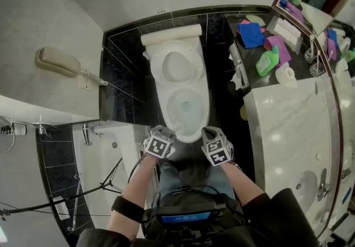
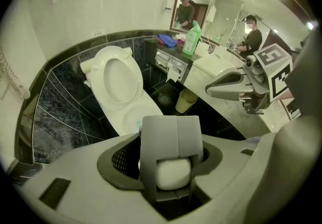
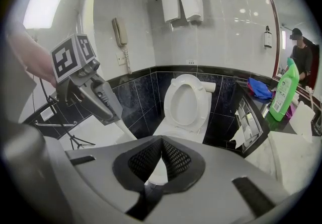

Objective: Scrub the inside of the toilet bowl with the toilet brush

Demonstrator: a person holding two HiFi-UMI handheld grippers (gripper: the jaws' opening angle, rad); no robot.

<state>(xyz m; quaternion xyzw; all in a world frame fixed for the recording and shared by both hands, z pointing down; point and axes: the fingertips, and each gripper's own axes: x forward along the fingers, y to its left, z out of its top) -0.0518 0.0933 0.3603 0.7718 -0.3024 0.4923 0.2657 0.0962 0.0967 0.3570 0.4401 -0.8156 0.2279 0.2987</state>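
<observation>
Head view: from high up, looking steeply down on the toilet (image 1: 180, 87) at mid-frame. Both gripper views: from low and close behind the jaws, facing that same toilet, upper middle of each frame.

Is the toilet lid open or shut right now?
Open: the toilet lid stands raised behind the bowl, whose inside is exposed.

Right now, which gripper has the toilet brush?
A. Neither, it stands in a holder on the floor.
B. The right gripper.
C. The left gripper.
C: the left gripper is shut on the white toilet brush handle, which runs down toward the toilet bowl, while the right gripper is shut with nothing in it.
</observation>
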